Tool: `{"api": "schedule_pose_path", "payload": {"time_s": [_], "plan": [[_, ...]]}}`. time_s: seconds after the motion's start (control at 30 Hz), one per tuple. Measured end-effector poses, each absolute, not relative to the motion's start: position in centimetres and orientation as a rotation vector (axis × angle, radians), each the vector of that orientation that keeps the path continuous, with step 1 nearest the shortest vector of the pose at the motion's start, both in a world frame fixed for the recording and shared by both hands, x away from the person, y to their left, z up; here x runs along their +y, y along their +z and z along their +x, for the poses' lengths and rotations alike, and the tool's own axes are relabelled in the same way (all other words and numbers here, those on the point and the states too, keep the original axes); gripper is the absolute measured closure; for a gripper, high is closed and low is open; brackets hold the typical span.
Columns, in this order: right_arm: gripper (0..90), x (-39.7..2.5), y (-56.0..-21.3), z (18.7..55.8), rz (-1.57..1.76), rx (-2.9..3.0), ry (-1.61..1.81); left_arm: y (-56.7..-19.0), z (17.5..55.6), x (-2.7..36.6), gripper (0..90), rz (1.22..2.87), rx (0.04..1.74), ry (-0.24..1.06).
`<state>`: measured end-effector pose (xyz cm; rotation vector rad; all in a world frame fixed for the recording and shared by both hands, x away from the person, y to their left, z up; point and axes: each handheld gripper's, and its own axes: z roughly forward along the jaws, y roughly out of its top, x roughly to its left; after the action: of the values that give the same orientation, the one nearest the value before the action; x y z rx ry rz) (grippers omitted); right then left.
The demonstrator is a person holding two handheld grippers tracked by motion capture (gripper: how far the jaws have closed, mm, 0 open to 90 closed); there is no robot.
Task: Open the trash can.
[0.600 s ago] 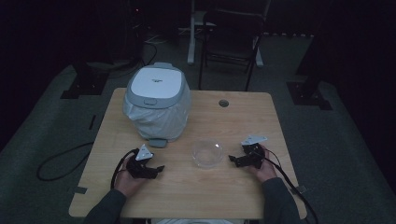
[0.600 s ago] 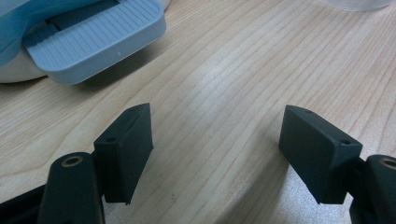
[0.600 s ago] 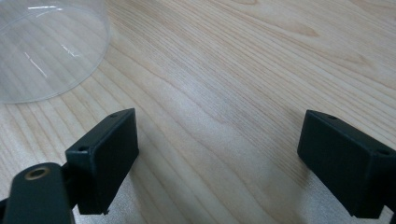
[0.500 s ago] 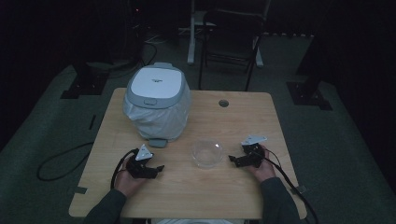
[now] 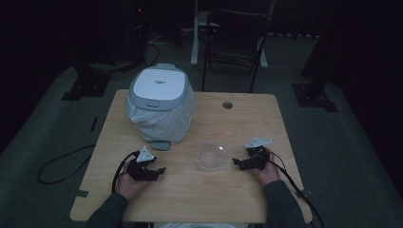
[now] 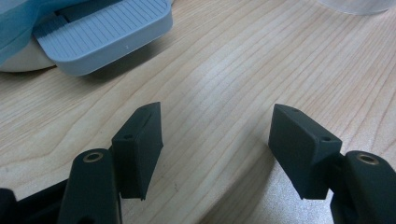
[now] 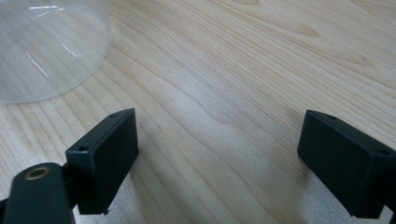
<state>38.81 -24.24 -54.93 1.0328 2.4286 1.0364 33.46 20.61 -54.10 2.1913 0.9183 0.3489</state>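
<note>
Dim room, dark floor, pale wooden table (image 5: 190, 199) lit from above

Left gripper (image 5: 159, 170) resting low at about 7 o'clock on the tabletop, jaws spread wide, nothing between them but bare wood grain. Right gripper (image 5: 236, 162) at about 4 o'clock, jaws likewise wide apart and empty, tips aimed toward 9 o'clock

Outward from the right gripper: clear plastic bowl (image 5: 211, 156) just beside the tips, apart from them, near table centre; same bowl (image 7: 46, 51) at 10 o'clock in the right gripper view. Outward from the left gripper: grey foot pedal (image 6: 102, 35) of the white step bin (image 5: 160, 102) at 11 o'clock, lid closed, white liner bunched around the body

Likely step: taking the bowl with the right gripper. Best done by sliding one jaw inside the rim and one outside, closing gently on the thin wall, keeping the bowl level on lifting; left gripper free for pressing the pedal

Against the earlier frames: both grippers in nearly the same spots, bowl and bin unmoved
</note>
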Motion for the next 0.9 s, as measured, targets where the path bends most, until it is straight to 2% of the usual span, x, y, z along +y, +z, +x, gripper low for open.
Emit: {"api": "schedule_pose_path", "payload": {"time_s": [0.13,0.9], "plan": [[11.6,-24.2,-54.9,38.8,1.032,2.429,1.035,-54.0,33.6,20.9,35.7,2.174,0.941,0.308],[11.8,-24.2,-54.9,38.7,1.052,2.417,1.032,-51.8,33.5,21.4,36.4,2.113,0.945,0.299]]}}
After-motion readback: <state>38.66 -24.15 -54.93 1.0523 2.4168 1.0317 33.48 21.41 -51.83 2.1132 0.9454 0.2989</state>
